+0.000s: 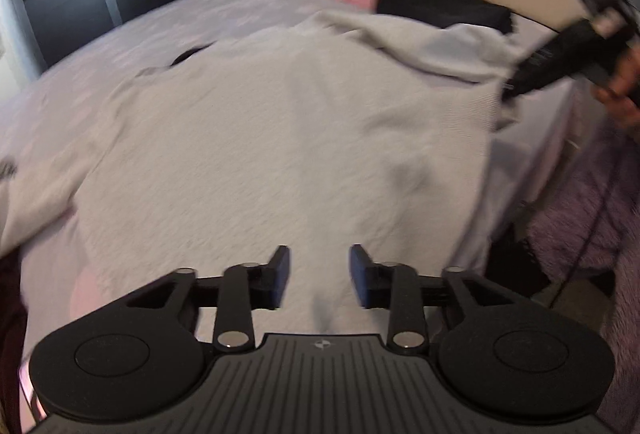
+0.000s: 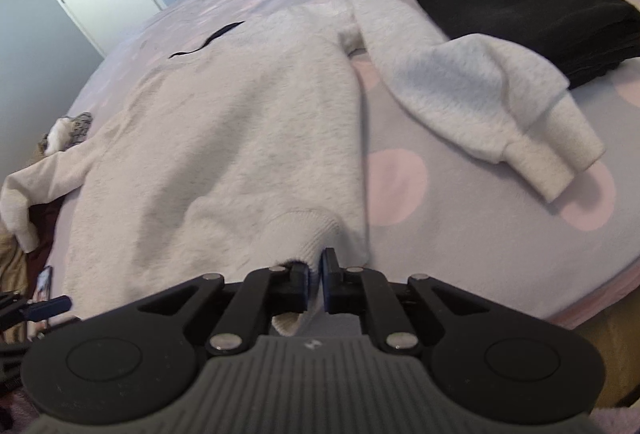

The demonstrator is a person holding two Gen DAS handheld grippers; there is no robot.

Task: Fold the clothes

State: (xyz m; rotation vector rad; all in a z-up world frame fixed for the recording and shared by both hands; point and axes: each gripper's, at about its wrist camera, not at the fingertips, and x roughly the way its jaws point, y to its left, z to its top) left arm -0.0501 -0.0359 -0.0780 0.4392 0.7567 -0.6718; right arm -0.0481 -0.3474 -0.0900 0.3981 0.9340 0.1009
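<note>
At the sweater's (image 2: pixel 224 138) hem, the right gripper (image 2: pixel 316 274) pinches the ribbing to lift it, while the left gripper (image 1: pixel 318 276) hovers open beside it.

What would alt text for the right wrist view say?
The right gripper pinches the ribbed hem of a pale grey sweatshirt spread on a lilac, pink-dotted bedsheet. One sleeve lies out to the right, beside a folded black garment.

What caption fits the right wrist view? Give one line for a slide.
Right gripper pinching the hem of a pale grey sweater spread on a dotted bedspread, folded black clothes beyond.
</note>
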